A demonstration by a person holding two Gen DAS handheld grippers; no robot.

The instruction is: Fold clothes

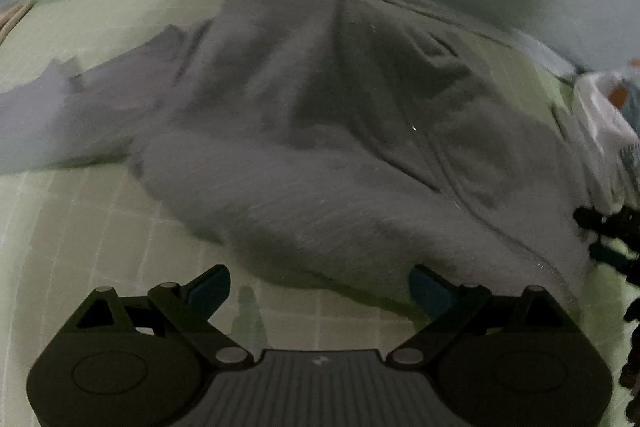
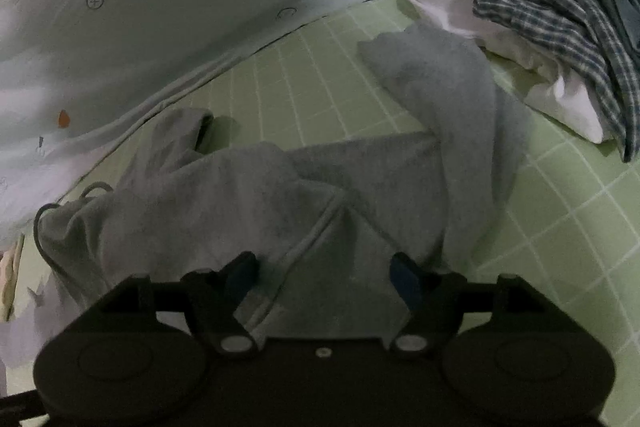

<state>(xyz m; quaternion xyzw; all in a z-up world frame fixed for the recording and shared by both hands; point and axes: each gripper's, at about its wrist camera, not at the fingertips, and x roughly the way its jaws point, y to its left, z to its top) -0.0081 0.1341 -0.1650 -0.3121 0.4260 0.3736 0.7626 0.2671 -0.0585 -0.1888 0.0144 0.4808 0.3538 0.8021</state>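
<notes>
Grey hoodie spread rumpled on the green gridded mat, one sleeve reaching toward the heap of clothes at the mat's far corner. Left gripper released, jaws wide over bare mat just short of the hoodie's hem. Right gripper released too, jaws apart over the cloth. Left view blurred; heap's contents partly cut off.
</notes>
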